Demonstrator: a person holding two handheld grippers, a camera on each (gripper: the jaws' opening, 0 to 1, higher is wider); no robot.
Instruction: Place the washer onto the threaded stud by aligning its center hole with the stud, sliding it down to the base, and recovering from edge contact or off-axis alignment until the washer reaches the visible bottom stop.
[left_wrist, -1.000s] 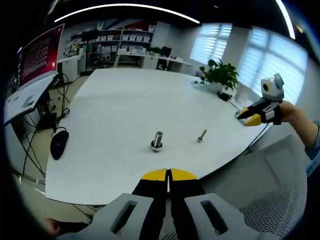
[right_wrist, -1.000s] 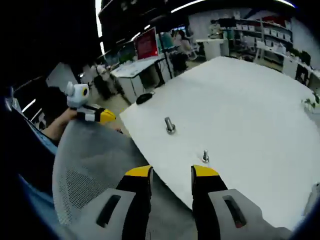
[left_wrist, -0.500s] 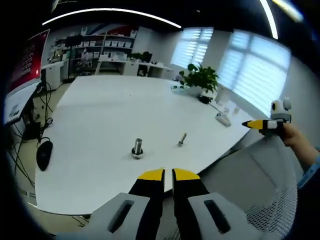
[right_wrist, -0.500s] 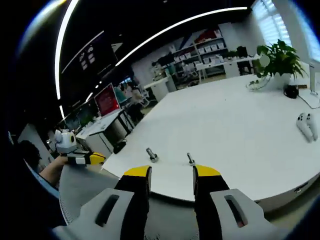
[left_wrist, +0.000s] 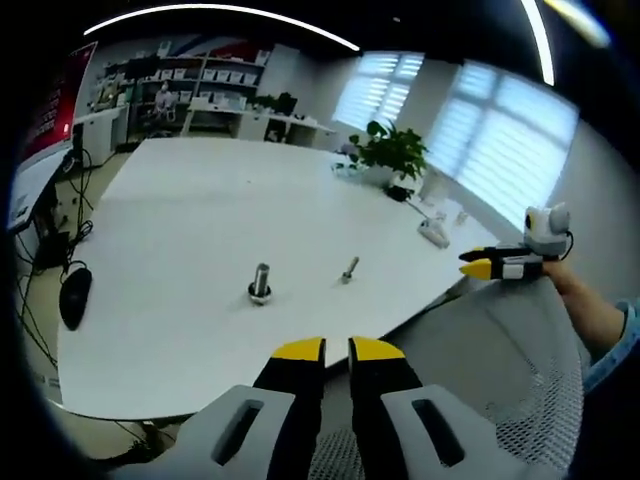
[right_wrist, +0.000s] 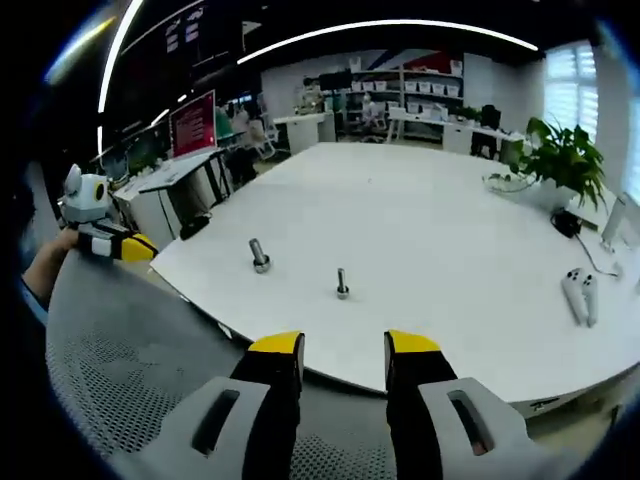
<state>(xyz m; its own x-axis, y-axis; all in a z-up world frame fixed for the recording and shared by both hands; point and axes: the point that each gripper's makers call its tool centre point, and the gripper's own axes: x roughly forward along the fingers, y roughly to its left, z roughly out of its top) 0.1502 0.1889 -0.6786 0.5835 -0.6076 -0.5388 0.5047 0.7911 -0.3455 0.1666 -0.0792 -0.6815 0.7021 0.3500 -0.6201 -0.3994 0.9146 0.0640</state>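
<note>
— What lies on the bench, going from the left?

— In the left gripper view, a dark computer mouse (left_wrist: 74, 297) sits near the left edge of the big white bench (left_wrist: 180, 215). Further right stands a thick threaded stud (left_wrist: 260, 283) with what may be a nut or washer ring at its base; too small to tell which. Just right of it stands a thinner bolt (left_wrist: 349, 269), upright, apart from the stud. Past that, a white controller (left_wrist: 434, 232) lies near the far right edge.

— And the room?

— Shelving with boxes (left_wrist: 165, 85) along the back wall, a potted plant (left_wrist: 393, 157) at the bench's far corner, windows with blinds (left_wrist: 505, 140) on the right. A grey mesh chair back (left_wrist: 520, 390) shows below the bench edge.

— The tongs?

— The left tongs (left_wrist: 337, 349) hang over the near edge, the yellow tips a narrow gap apart, gripping nothing. The right tongs (right_wrist: 344, 343) have their tips spread wide, released, nothing between them. In the right gripper view the stud (right_wrist: 259, 256) and bolt (right_wrist: 342, 284) stand ahead on the bench, well beyond the tips, and a red screen (right_wrist: 193, 123) glows at left.
</note>
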